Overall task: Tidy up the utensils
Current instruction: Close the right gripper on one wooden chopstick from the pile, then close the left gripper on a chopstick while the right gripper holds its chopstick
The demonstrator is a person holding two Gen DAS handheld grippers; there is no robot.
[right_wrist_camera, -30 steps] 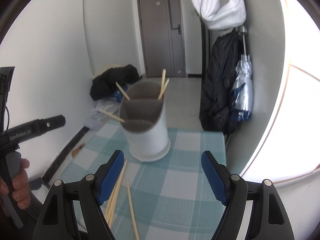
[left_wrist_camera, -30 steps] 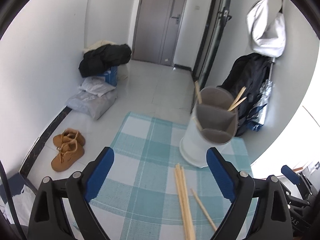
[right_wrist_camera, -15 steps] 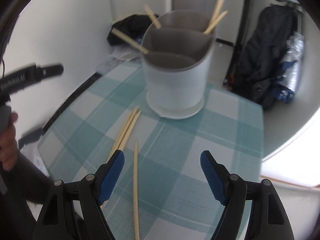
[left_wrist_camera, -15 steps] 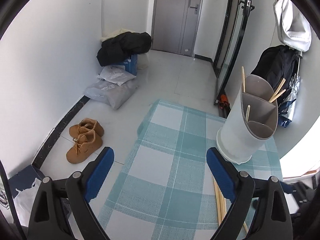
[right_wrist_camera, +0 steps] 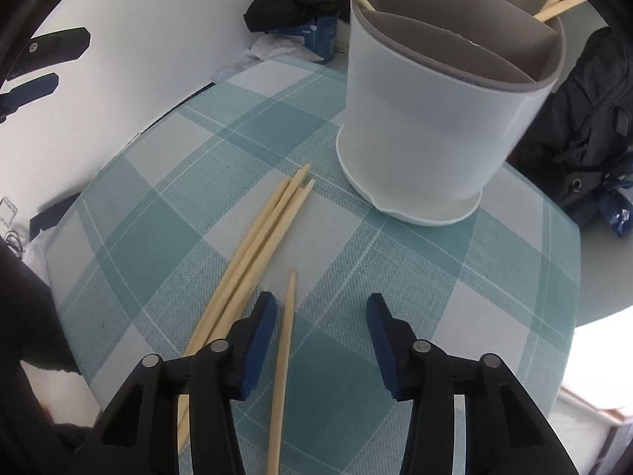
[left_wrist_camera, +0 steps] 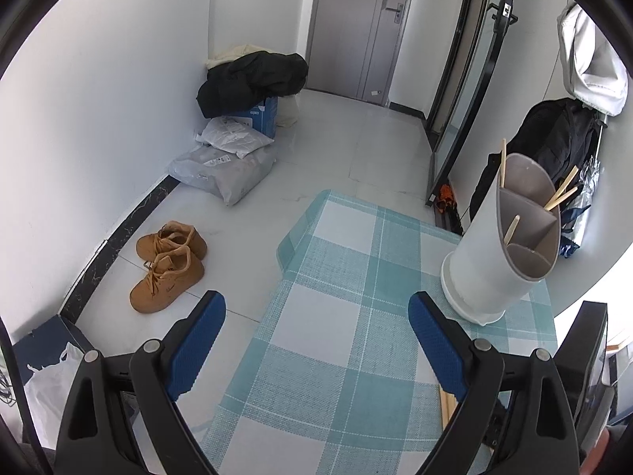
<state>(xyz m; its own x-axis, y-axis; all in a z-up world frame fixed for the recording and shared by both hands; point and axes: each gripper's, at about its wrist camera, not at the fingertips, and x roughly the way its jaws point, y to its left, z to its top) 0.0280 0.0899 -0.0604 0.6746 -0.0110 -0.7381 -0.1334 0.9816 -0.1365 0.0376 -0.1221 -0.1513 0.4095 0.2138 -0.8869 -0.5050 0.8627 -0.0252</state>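
Observation:
A white utensil holder (right_wrist_camera: 439, 118) with grey dividers stands on a teal checked tablecloth (right_wrist_camera: 395, 277) and has several chopsticks in it; it also shows in the left wrist view (left_wrist_camera: 502, 249). Three chopsticks (right_wrist_camera: 265, 237) lie together on the cloth and a single chopstick (right_wrist_camera: 285, 344) lies beside them. My right gripper (right_wrist_camera: 320, 308) is open, low over the cloth, with the single chopstick between its fingers near the left finger. My left gripper (left_wrist_camera: 316, 316) is open and empty above the cloth's left part.
Brown shoes (left_wrist_camera: 168, 265), grey bags (left_wrist_camera: 225, 166) and a black jacket on a box (left_wrist_camera: 253, 79) lie on the floor to the left. A black backpack (right_wrist_camera: 589, 126) hangs at the right. The table edge runs along the cloth's left side.
My right gripper has come down and forward close to the cloth, over the single chopstick. My left gripper has swung left, so the holder now sits at the right.

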